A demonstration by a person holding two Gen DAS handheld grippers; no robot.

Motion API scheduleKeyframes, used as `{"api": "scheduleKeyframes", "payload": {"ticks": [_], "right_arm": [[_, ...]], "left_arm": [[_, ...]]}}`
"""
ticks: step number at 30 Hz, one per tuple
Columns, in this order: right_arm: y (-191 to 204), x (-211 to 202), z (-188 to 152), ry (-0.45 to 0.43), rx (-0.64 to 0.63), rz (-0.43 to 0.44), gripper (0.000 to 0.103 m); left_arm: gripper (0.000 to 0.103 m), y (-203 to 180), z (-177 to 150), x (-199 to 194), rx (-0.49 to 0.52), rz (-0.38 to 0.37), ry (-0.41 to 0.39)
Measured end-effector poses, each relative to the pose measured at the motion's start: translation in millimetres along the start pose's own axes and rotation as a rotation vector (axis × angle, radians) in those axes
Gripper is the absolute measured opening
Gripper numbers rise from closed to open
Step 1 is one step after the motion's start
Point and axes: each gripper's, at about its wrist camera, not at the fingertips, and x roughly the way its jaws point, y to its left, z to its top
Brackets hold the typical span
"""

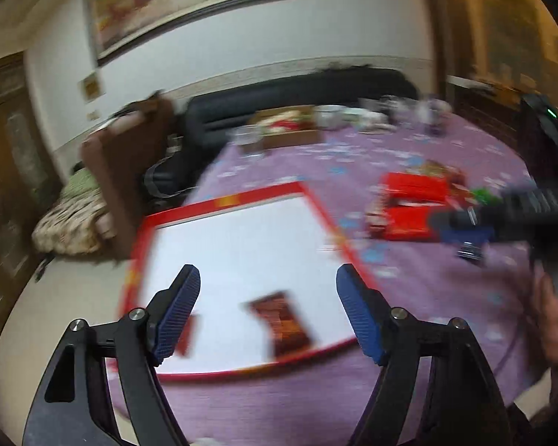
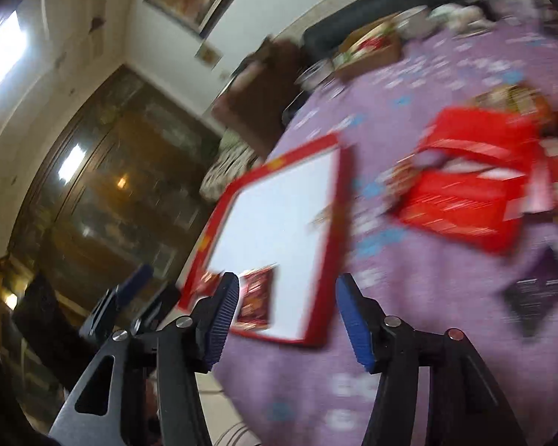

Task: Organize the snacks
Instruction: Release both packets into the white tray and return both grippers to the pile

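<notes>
Both tools open and empty over the desk, snacks split between tray and pile

Left tool [image 1: 268,310] jaws wide above the brown snack packet [image 1: 282,325] lying flat in the red-rimmed white tray [image 1: 318,204]; right tool [image 2: 286,316] also spread. Packet looks light, crinkly foil, likely slippery, so pinch across an edge seam. Farther off, red snack bags [image 1: 414,206] heaped on the purple patterned cloth [image 1: 409,156]; frames blurred

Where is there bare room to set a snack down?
Most of the red-rimmed tray is bare white beyond the brown snack packet. Purple tablecloth lies open between tray and red snack pile. The far edge, around the cardboard box, is crowded.
</notes>
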Motion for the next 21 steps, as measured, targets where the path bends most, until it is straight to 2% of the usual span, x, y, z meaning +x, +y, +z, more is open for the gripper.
{"api": "scheduleKeyframes", "payload": {"ticks": [4, 7, 8, 10, 13, 16, 19, 20, 21], "right_arm": [[-55.9, -63.3, 11.7, -0.138, 0.096, -0.143, 0.06], [-90.4, -92.3, 19.1, -0.176, 0.141, -0.262, 0.061], [-95.9, -95.7, 23.1, -0.178, 0.152, -0.273, 0.061], [-109.3, -88.8, 34.6, -0.17, 0.18, -0.266, 0.061], [-125.7, -70.8, 47.6, -0.13, 0.217, -0.27, 0.061], [-137.2, -49.6, 56.2, -0.071, 0.235, -0.247, 0.061], [-145.4, -32.8, 55.0, -0.06, 0.223, -0.266, 0.061], [-147.4, -27.9, 54.4, -0.05, 0.211, -0.272, 0.059], [-146.6, -28.0, 53.3, -0.064, 0.186, -0.283, 0.052]], "left_arm": [[0.076, -46.5, 4.7, 9.5, 0.051, -0.149, 0.041], [0.076, -79.9, 8.9, 19.3, 0.097, -0.227, 0.064], [0.076, -89.4, 11.0, 22.9, 0.112, -0.248, 0.072], [0.076, -106.4, 14.9, 30.4, 0.136, -0.295, 0.086], [0.076, -124.4, 21.4, 42.0, 0.148, -0.325, 0.123], [0.076, -135.3, 24.5, 52.1, 0.147, -0.33, 0.153], [0.076, -148.3, 24.2, 61.5, 0.162, -0.346, 0.179], [0.076, -153.9, 24.4, 65.1, 0.172, -0.353, 0.189], [0.076, -157.9, 23.9, 67.4, 0.178, -0.361, 0.195]]}}
